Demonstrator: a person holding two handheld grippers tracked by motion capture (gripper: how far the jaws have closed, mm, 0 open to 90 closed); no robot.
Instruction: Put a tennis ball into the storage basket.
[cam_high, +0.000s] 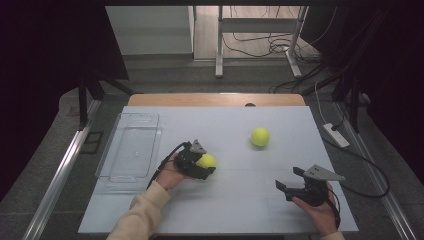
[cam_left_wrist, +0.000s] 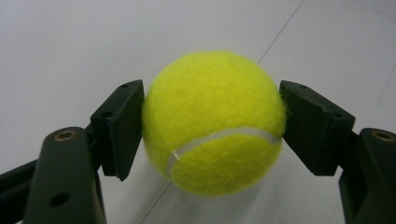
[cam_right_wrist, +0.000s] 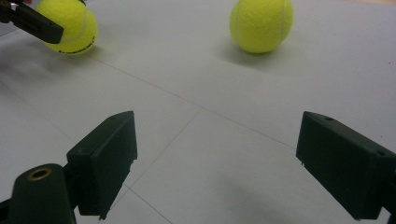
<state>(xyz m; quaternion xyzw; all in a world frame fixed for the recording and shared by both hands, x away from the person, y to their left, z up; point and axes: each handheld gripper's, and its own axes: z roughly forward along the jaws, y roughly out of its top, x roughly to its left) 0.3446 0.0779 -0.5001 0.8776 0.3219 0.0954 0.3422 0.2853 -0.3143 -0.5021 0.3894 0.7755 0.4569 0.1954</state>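
A yellow tennis ball (cam_high: 206, 160) (cam_left_wrist: 214, 122) sits between the jaws of my left gripper (cam_high: 204, 164) (cam_left_wrist: 212, 128), low over the white table left of centre. Both black pads (cam_left_wrist: 122, 126) press on its sides, so the gripper is shut on it. A second tennis ball (cam_high: 260, 136) (cam_right_wrist: 261, 24) lies loose on the table farther back, right of centre. My right gripper (cam_high: 289, 178) (cam_right_wrist: 224, 163) hovers near the front right, jaws wide open with nothing between them. In the right gripper view the held ball (cam_right_wrist: 70, 25) appears at the top left.
A clear plastic tray (cam_high: 131, 145) lies empty along the table's left side. The white tabletop (cam_high: 225, 205) ends in a wooden strip (cam_high: 215, 100) at the far edge. A power strip (cam_high: 336, 135) and cables lie on the floor to the right.
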